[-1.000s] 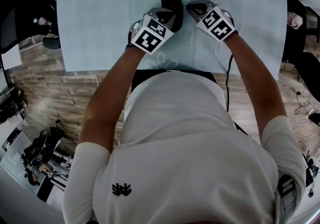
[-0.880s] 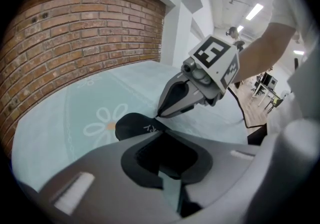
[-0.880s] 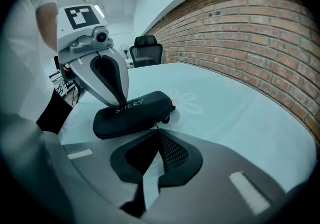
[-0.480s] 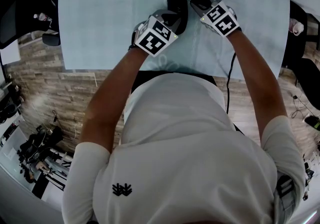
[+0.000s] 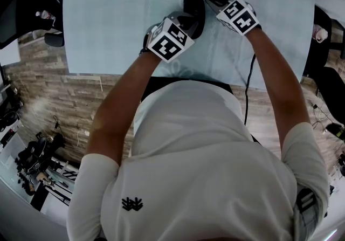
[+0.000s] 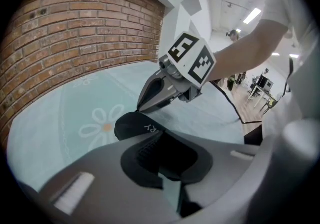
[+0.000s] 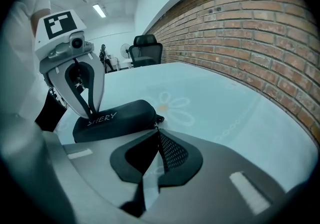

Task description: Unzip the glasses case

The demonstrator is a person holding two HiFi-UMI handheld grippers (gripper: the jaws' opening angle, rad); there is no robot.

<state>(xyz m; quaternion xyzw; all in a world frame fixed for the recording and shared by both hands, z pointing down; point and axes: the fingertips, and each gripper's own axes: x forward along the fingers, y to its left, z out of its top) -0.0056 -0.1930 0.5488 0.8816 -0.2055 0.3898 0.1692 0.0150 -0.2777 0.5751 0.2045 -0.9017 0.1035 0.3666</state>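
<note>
The pale blue table (image 5: 102, 13) carries the black glasses case (image 7: 117, 114) near its middle. The case looks light and fairly stiff, and it would likely skid unless pinned. The left gripper (image 6: 161, 140) is clamped on one end of it. The right gripper (image 7: 158, 134) is pressed together on the small zipper pull (image 7: 158, 119), which is the sensible place to tug.

The person is wearing a white short-sleeved shirt (image 5: 215, 180) — a small dark logo (image 5: 132, 204) showing on it, a black cable (image 5: 247, 94) beside it.
</note>
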